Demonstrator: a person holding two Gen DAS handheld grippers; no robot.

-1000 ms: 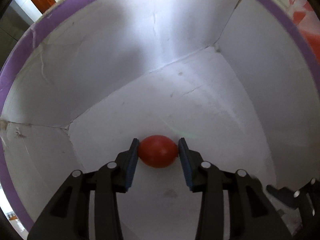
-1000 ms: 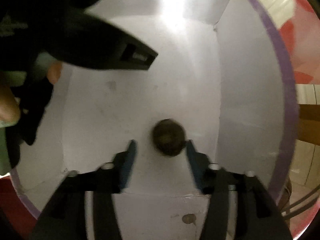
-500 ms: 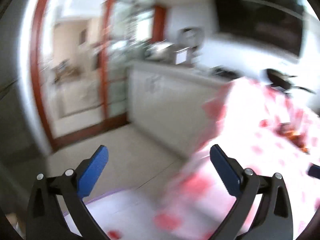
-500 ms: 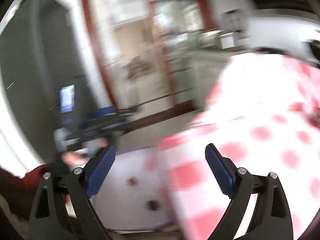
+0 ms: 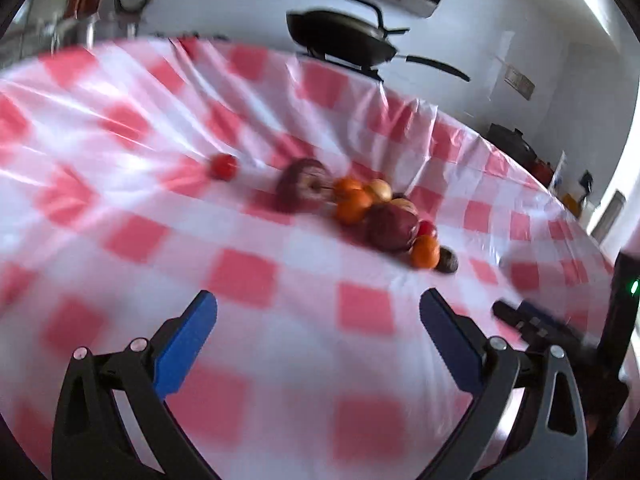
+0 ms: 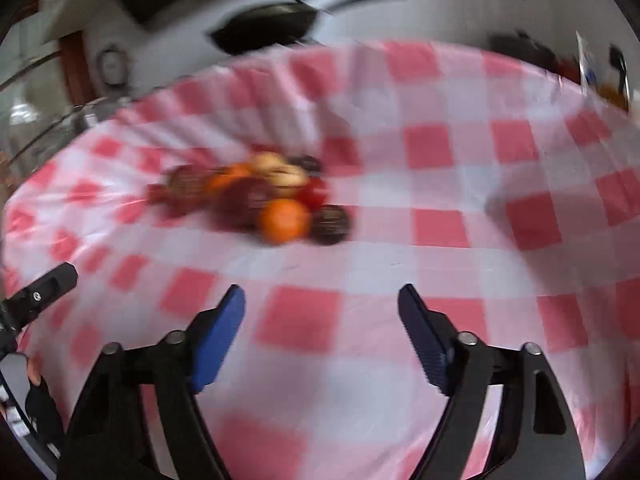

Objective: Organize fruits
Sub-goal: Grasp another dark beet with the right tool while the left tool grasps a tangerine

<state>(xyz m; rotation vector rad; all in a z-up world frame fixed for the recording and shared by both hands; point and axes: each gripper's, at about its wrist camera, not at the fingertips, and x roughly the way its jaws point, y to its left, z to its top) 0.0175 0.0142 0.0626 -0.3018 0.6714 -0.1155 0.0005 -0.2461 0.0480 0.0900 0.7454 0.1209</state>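
We see left gripper [image 5: 318, 312] with jaws fully apart, nothing between them. Right gripper [image 6: 320, 306] jaws apart, have just been closing partway, nothing between them. Fruit pile [image 5: 372, 210] lies clustered on red-checked tablecloth [image 5: 240, 276], well ahead of both grippers. Small red fruit [image 5: 223, 166] sits apart, left of pile. Black pan [image 5: 340, 36] beyond table.

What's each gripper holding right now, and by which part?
Nothing. The left gripper and right gripper both stand open and empty above the checked tablecloth, short of the fruit pile.
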